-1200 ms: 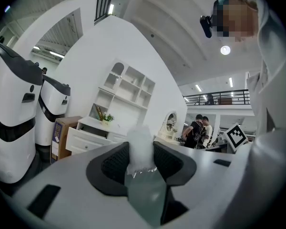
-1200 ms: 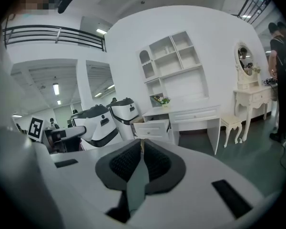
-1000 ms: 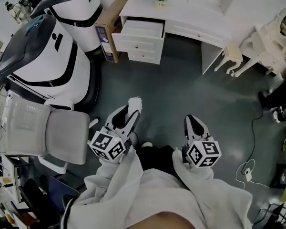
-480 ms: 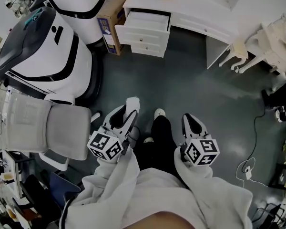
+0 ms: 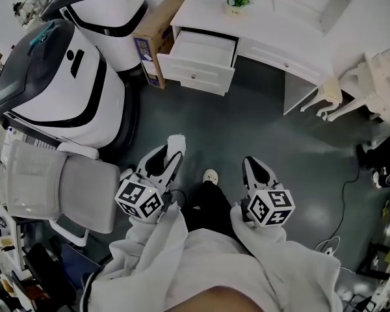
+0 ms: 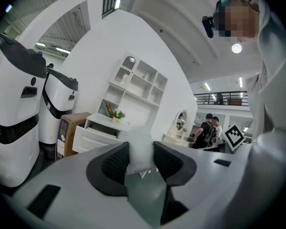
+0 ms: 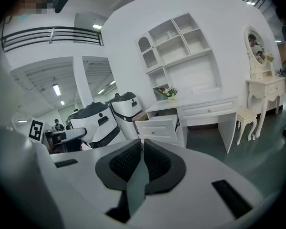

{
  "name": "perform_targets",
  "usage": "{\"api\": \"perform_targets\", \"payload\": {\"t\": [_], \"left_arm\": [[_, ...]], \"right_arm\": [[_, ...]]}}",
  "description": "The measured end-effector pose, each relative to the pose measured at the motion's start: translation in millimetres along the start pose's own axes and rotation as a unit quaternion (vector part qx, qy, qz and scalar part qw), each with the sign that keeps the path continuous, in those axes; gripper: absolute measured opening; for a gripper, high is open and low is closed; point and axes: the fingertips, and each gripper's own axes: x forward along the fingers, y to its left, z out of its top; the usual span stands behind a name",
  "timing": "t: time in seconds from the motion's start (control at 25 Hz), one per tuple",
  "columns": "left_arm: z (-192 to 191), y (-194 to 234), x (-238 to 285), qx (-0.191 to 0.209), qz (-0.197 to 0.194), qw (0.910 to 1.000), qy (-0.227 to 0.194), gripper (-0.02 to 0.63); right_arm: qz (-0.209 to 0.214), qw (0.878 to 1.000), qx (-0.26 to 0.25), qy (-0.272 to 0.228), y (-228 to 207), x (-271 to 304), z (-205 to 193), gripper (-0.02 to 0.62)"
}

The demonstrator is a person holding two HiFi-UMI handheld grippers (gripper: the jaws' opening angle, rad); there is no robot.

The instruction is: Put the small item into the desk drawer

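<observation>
My left gripper (image 5: 171,149) is shut on a small white item (image 6: 139,150); in the head view the item (image 5: 177,139) shows pale at the jaw tips. My right gripper (image 5: 252,168) hangs beside it, shut with nothing between its pads (image 7: 155,162). Both are held low in front of the person, above the dark floor. Ahead stands the white desk (image 5: 273,28) with its top drawer (image 5: 205,49) pulled open. The same open drawer (image 7: 158,125) appears in the right gripper view and, further off, as the drawer (image 6: 93,137) in the left gripper view.
Two big white-and-black machines (image 5: 58,77) stand at the left, with a cardboard box (image 5: 153,36) between them and the desk. A grey chair (image 5: 58,187) is close at my left. A white stool (image 5: 328,96) and a floor cable (image 5: 344,194) lie right. People (image 6: 209,130) stand far off.
The person's feet have shifted in a step and the view has swung a little, moving the desk in the frame. Both grippers keep their places and grips.
</observation>
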Motion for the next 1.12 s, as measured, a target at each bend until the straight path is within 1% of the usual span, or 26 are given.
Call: {"api": "perform_targets", "payload": {"t": [0.2,0.36,0.6,0.88,1.0,1.12], "left_arm": [[25.0,11.5,55.6,0.003,-0.006,0.9999,-0.011,0.169],[35.7,20.2,84.5,0.007,-0.006,0.9999,-0.014,0.169],[46.1,41.5,111.4,0.008,0.011,0.9997,-0.02,0.169],[56.1,52.7,138.9,0.01,0.012,0.9995,-0.028,0.169],[58.3,54.9,146.3,0.01,0.014,0.9994,-0.03,0.169],[53.2,52.7,145.0,0.004,0.016,0.9994,-0.029,0.169]], "right_arm": [[0.003,1.0,0.003,0.002,-30.1,36.8,31.5,0.044],[0.01,1.0,0.002,0.001,-46.4,64.0,50.2,0.044],[0.02,1.0,-0.003,0.002,-62.0,93.7,67.7,0.044],[0.021,1.0,-0.008,-0.003,-78.2,116.4,86.1,0.044],[0.025,1.0,-0.01,0.001,-80.7,122.3,88.8,0.044],[0.029,1.0,-0.007,0.01,-79.6,124.5,82.8,0.044]]}}
